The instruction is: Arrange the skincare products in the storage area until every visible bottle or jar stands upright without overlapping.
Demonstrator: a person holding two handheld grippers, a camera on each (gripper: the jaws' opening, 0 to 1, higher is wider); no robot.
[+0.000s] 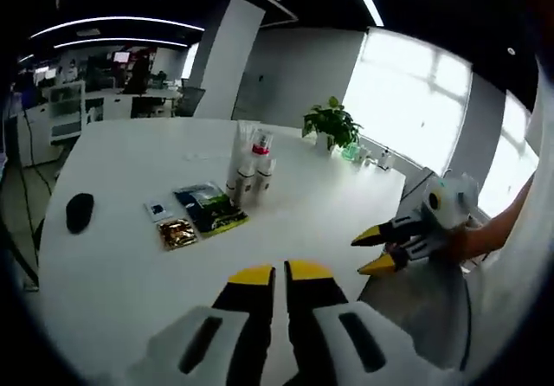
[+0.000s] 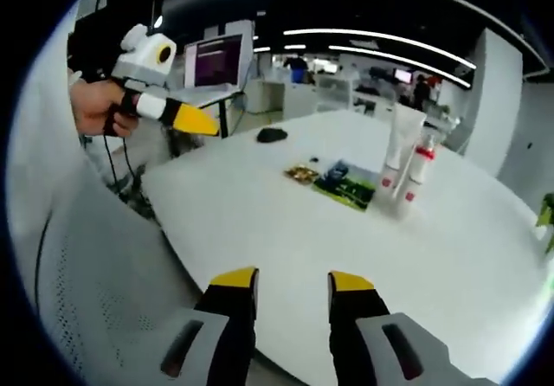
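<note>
Left gripper was clenched empty, right gripper released; only the left gripper view showed a leafy green potted plant behind upright white skincare tubes.

A broad white worktop carries a tight cluster of upright skincare tubes and bottles toward its middle. Just beside them lies a dark green packet, then a gold foil sachet and a small white card. A black computer mouse sits near one edge. A potted plant stands at the far edge.
</note>
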